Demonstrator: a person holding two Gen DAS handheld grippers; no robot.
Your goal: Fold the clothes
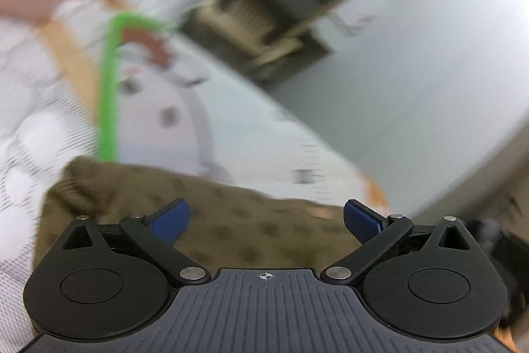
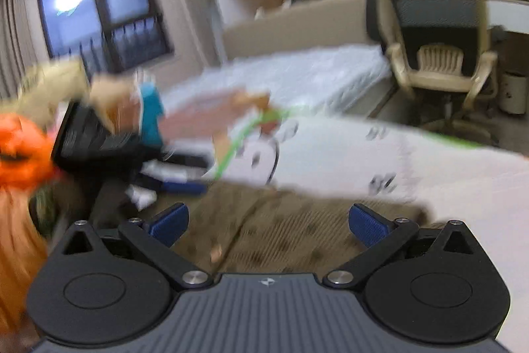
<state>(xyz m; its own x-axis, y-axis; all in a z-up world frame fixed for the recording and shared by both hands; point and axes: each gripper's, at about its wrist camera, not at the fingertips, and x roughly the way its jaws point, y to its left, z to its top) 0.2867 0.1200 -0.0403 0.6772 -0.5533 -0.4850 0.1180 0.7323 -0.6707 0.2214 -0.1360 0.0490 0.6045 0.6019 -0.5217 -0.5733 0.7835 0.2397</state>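
A brown spotted garment (image 1: 211, 214) lies on a white printed bed cover (image 1: 251, 128), just below my left gripper (image 1: 266, 220), which is open with nothing between its blue pads. In the right wrist view the same brown garment (image 2: 281, 224) lies folded with a straight edge down its middle, under my right gripper (image 2: 267, 224), also open and holding nothing. Both views are blurred by motion.
A beige office chair (image 2: 436, 55) stands beyond the bed's far edge. A black bag (image 2: 89, 138), orange fabric (image 2: 20, 148) and other clothes pile up at the left. A grey floor (image 1: 413, 71) lies past the cover. A window (image 2: 99, 12) is behind.
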